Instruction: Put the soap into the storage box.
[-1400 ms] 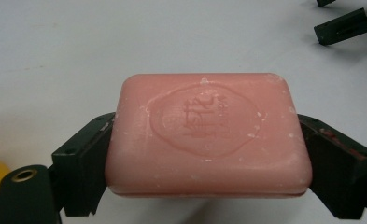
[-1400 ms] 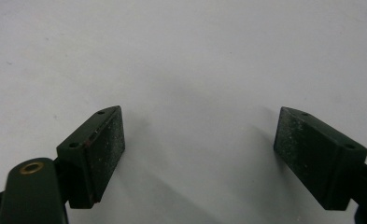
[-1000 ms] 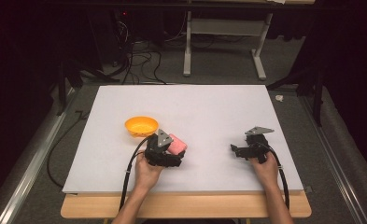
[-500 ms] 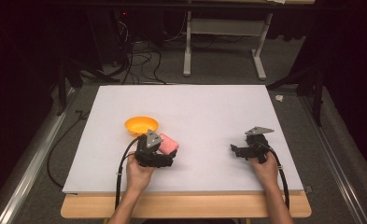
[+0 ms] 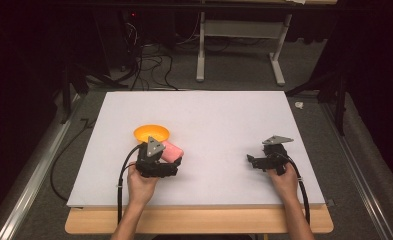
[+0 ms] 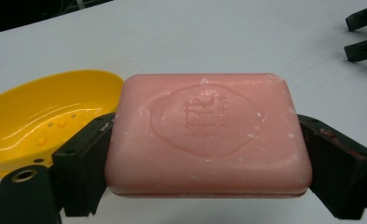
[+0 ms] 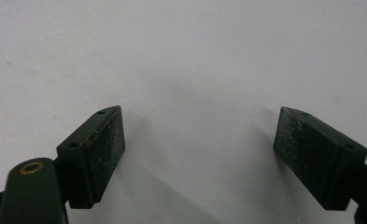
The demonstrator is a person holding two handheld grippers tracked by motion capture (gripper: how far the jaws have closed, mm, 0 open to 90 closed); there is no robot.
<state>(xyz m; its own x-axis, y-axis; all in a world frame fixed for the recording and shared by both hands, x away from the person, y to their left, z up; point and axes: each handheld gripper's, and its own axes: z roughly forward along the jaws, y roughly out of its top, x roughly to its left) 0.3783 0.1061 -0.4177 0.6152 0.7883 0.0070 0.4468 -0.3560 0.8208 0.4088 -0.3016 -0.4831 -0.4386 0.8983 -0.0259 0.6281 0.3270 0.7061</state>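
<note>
Left gripper view: the left gripper [image 6: 204, 154] clenched a pink soap bar [image 6: 207, 135] by its short ends, flat side up, clear of the white table [image 6: 228, 37]. A yellow soap dish [image 6: 45, 116] sat just beyond its left jaw, empty. Right gripper [image 7: 200, 154] rested apart, jaws spread, nothing between them. Judged step: carrying soap to dish. Next move calls for a short shift over the dish, lowering, then release.
</note>
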